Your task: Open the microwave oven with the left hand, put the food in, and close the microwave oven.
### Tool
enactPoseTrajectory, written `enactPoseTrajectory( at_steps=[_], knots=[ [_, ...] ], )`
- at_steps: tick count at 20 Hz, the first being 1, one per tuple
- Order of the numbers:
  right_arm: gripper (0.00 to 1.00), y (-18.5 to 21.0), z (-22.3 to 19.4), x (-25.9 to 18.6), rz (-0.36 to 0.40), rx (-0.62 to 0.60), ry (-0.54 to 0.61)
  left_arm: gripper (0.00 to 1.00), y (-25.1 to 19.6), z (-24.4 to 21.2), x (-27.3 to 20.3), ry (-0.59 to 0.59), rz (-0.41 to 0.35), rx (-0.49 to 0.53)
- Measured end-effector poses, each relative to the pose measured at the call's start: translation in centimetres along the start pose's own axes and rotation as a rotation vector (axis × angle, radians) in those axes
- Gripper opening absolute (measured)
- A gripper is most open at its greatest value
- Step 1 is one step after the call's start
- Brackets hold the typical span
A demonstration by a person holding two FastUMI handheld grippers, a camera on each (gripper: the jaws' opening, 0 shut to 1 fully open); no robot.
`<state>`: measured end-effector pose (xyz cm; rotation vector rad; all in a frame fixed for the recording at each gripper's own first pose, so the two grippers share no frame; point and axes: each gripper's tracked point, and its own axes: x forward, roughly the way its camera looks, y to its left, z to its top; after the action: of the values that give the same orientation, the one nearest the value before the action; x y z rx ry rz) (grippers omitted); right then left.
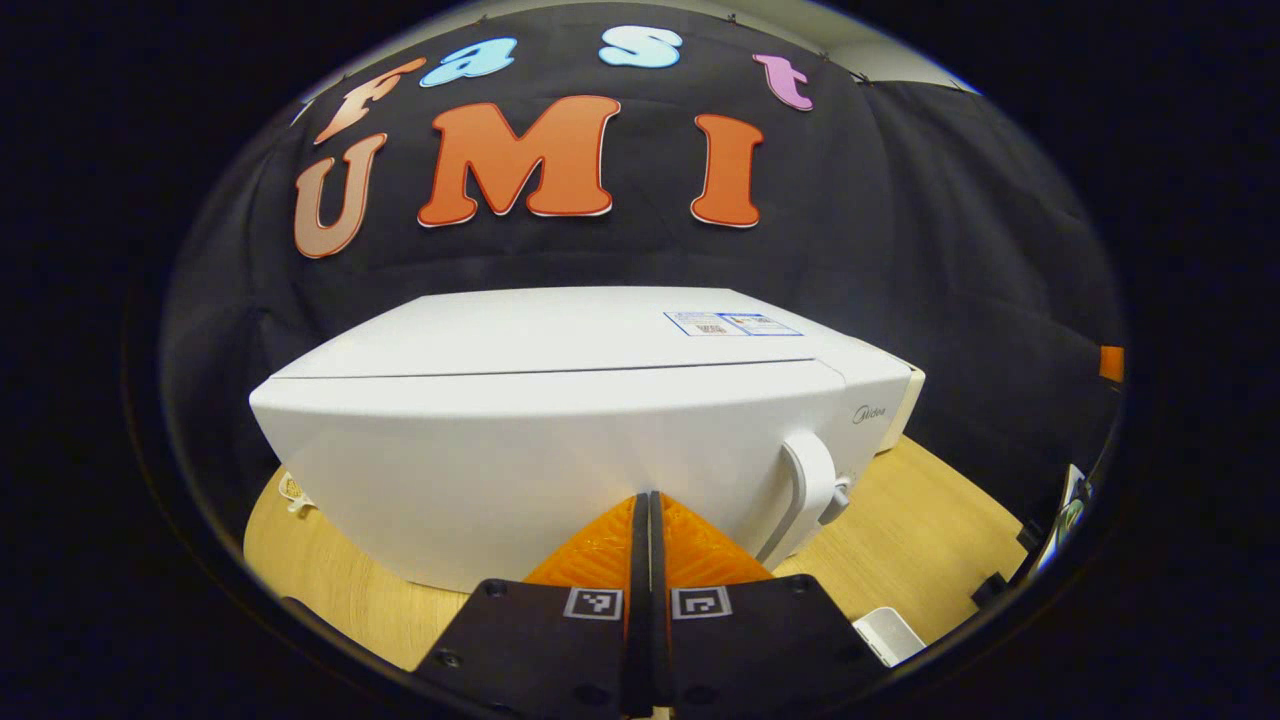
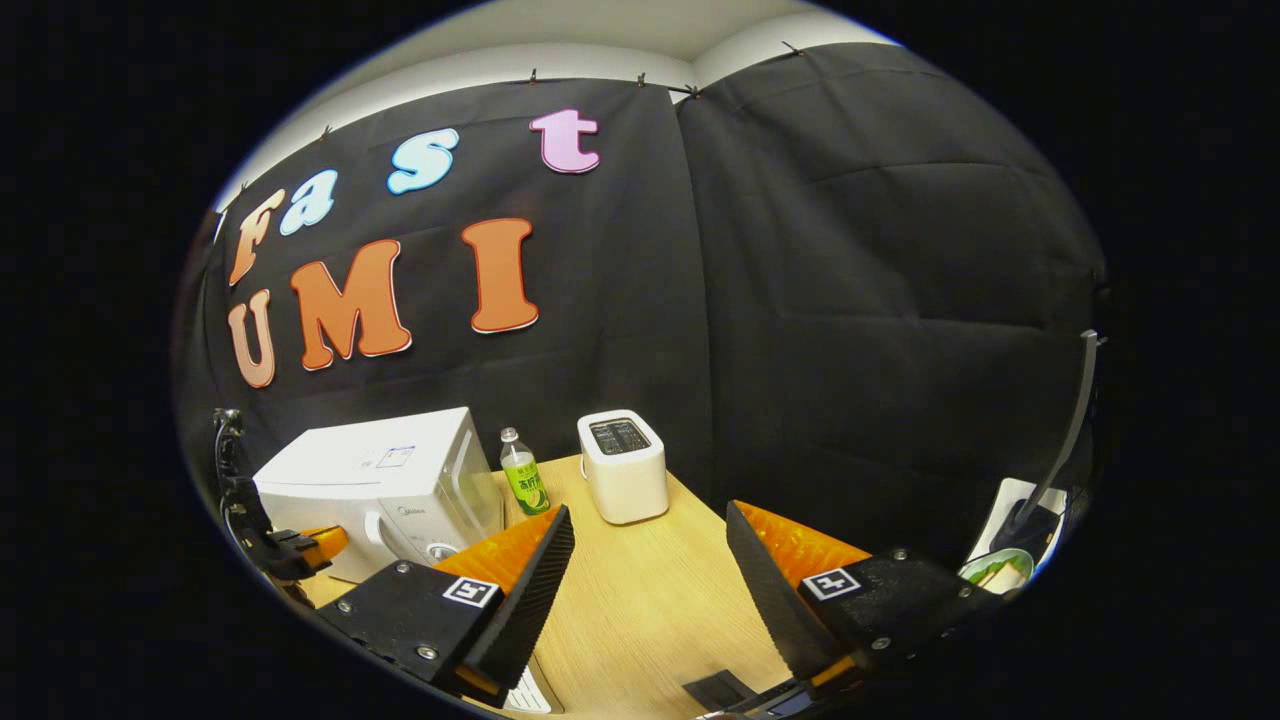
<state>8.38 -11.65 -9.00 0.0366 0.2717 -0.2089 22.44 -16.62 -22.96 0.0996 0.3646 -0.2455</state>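
Microwave oven (image 1: pixel 560 440) sits closed on the wooden table (image 1: pixel 900 540), dead ahead at twelve o'clock of your left gripper (image 1: pixel 649 520), whose fingers are pressed together on nothing. You're on the opening step; next, steer toward the door handle (image 1: pixel 805 485) at two o'clock. Your right gripper (image 2: pixel 650 560) hangs spread, empty, the toaster (image 2: pixel 623 465) at twelve o'clock.

Even, soft overhead light falls across both views, and the white microwave oven (image 1: pixel 560 440) reads bright but not blown out, its top paler than its shaded front. The wooden table (image 2: pixel 640 600) carries only faint shadows and no hard glare, while the black cloth soaks up light and stays dim. Fisheye bending curves straight edges hard toward the rims, where detail softens; the centres look sharp.
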Motion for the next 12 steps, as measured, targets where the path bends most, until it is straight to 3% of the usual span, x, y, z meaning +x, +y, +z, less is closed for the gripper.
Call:
enactPoseTrajectory(
  at_steps=[1, 7, 12],
  knots=[
    [0.95, 0.0, 0.3, -0.2, 0.003, -0.005, -0.009, 0.04, 0.0, 1.2, -0.9, -0.016, -0.011, -0.010],
    [0.95, 1.1, 2.0, -0.3, 0.050, -0.038, -0.038, 0.04, 3.5, 7.1, -7.2, -0.063, 0.006, 0.009],
    [0.95, 2.6, 4.3, 0.6, 0.095, -0.048, -0.052, 0.05, 8.8, 13.3, -13.0, -0.126, 0.113, -0.019]
  ],
)
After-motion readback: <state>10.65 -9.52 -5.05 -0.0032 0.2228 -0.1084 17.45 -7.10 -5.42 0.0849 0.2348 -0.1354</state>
